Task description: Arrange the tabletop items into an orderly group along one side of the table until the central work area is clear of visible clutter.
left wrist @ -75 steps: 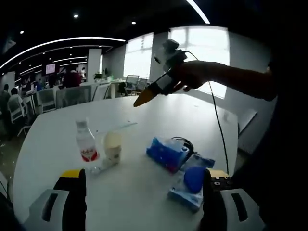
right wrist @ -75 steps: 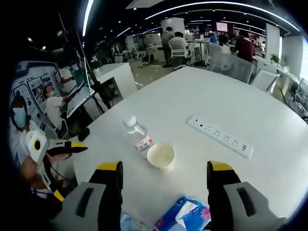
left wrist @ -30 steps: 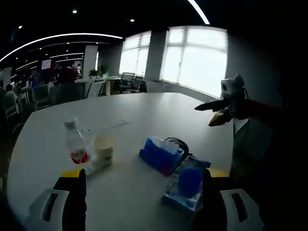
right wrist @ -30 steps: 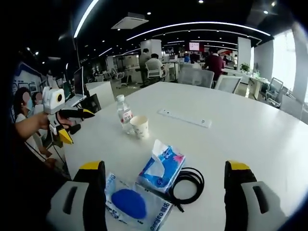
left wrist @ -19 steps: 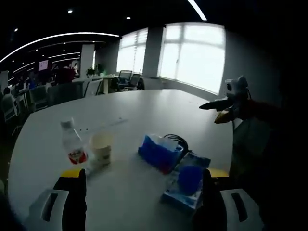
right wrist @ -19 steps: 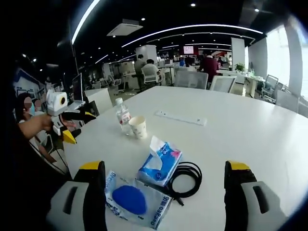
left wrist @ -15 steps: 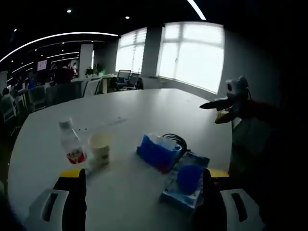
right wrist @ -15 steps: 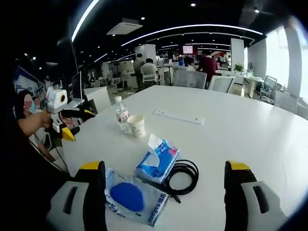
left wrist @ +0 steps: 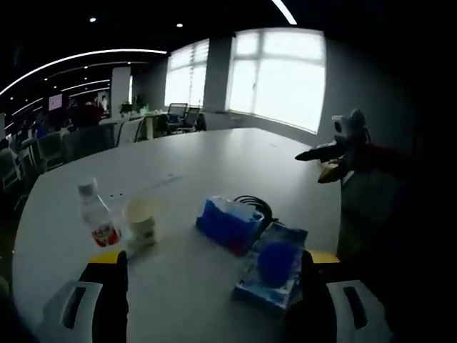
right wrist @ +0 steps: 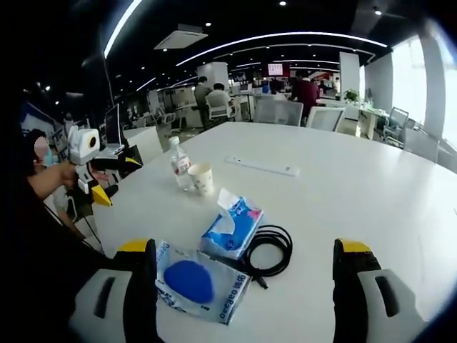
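On the white round table [right wrist: 371, 186] stand a small water bottle [right wrist: 178, 163] and a paper cup [right wrist: 203, 179], side by side. Nearer lie a blue tissue box [right wrist: 232, 229], a coiled black cable [right wrist: 270, 246] and a wipes pack with a blue lid [right wrist: 200, 282]. The left gripper view shows the same bottle [left wrist: 96, 221], cup [left wrist: 141, 221], tissue box [left wrist: 228, 225], cable [left wrist: 255, 204] and wipes pack [left wrist: 275, 268]. My left gripper [left wrist: 211, 286] is open and empty at the table's edge. My right gripper [right wrist: 243, 293] is open and empty above the near edge.
A white power strip [right wrist: 262, 166] lies beyond the cup. The left gripper [right wrist: 118, 182] shows at the table's left edge, the right gripper [left wrist: 314, 164] at the far right, each in a hand. Office chairs, desks and people fill the room behind.
The right gripper has drawn back from above the bottle and cup to the table's edge. Both views have shifted slightly since. The items on the table have not moved.
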Action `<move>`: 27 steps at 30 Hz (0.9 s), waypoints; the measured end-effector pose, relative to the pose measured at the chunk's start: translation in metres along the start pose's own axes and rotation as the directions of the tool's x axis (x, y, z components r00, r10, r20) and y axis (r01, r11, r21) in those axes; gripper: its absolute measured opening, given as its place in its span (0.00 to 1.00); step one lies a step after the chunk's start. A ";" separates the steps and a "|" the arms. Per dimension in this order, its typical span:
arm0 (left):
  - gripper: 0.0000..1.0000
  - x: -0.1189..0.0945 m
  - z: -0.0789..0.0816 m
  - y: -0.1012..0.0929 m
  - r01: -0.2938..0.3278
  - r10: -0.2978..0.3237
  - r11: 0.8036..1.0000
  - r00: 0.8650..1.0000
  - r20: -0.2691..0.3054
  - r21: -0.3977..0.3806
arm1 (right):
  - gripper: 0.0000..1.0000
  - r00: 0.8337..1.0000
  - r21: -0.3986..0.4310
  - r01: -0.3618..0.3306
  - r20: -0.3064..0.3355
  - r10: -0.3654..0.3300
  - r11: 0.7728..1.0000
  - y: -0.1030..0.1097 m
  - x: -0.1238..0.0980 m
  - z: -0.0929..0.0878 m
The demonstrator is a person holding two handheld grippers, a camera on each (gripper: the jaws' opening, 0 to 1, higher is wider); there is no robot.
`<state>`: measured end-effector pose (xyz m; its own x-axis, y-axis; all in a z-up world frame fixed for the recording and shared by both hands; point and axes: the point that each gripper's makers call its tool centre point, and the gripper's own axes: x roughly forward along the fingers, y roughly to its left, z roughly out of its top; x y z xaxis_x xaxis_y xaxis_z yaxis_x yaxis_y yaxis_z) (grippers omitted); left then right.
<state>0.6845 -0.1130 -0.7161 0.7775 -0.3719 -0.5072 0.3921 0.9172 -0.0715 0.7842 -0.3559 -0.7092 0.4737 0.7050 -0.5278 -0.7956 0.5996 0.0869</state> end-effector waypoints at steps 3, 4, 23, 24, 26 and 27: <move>1.00 0.002 0.000 -0.004 0.004 -0.004 1.000 1.000 -0.002 0.004 | 0.99 1.000 0.010 0.008 -0.008 -0.008 1.000 -0.003 0.002 -0.004; 1.00 0.002 -0.002 -0.005 0.004 -0.004 1.000 1.000 -0.004 0.004 | 0.99 1.000 0.012 0.011 -0.013 -0.011 1.000 -0.003 0.003 -0.007; 0.92 0.016 -0.045 -0.034 -0.008 0.004 0.999 0.996 -0.090 -0.045 | 0.89 0.990 0.068 0.009 -0.139 0.001 0.998 0.002 0.012 -0.072; 0.92 0.017 -0.045 -0.036 -0.007 0.003 0.999 0.996 -0.092 -0.042 | 0.89 0.989 0.071 0.008 -0.145 0.003 0.997 0.003 0.013 -0.074; 0.92 0.019 -0.046 -0.039 0.000 -0.004 0.999 0.995 -0.096 -0.034 | 0.89 0.988 0.065 0.004 -0.155 0.006 0.998 0.005 0.015 -0.078; 0.92 0.021 -0.046 -0.041 0.004 -0.008 0.999 0.995 -0.096 -0.035 | 0.89 0.987 0.061 0.002 -0.163 0.008 0.998 0.005 0.016 -0.080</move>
<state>0.6623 -0.1516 -0.7630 0.7234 -0.3633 -0.5871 0.3778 0.9200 -0.1039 0.7575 -0.3719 -0.7843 0.3995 0.6388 -0.6575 -0.7702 0.6229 0.1371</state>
